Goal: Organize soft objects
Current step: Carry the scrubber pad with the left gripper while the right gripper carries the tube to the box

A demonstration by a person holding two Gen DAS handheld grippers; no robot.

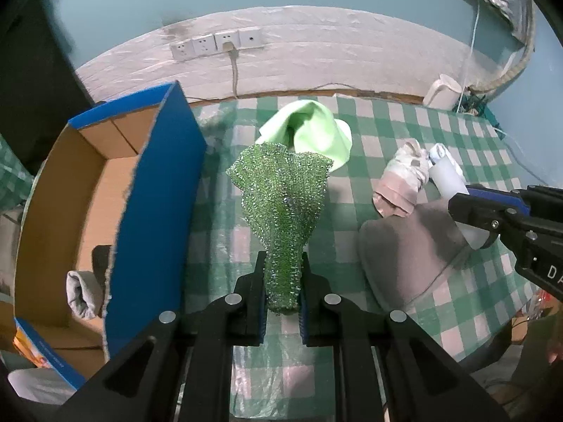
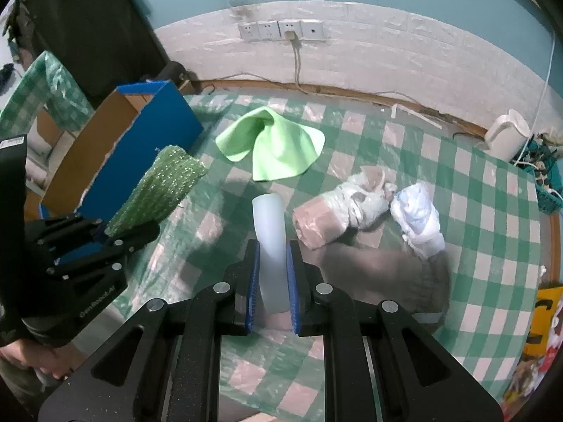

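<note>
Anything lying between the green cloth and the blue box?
No. In the right wrist view, only bare checked tablecloth lies between the green cloth and the blue box.

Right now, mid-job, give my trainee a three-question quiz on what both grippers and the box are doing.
1. True or false: the left gripper is shut on the green mesh scrubber.
2. What does the right gripper hold? A) light green cloth B) white foam piece C) rolled sock
3. Fill in: the blue cardboard box already holds a grey ____.

Key: 1 true. 2 B, the white foam piece; the light green cloth lies on the table. 3 sock.
</note>
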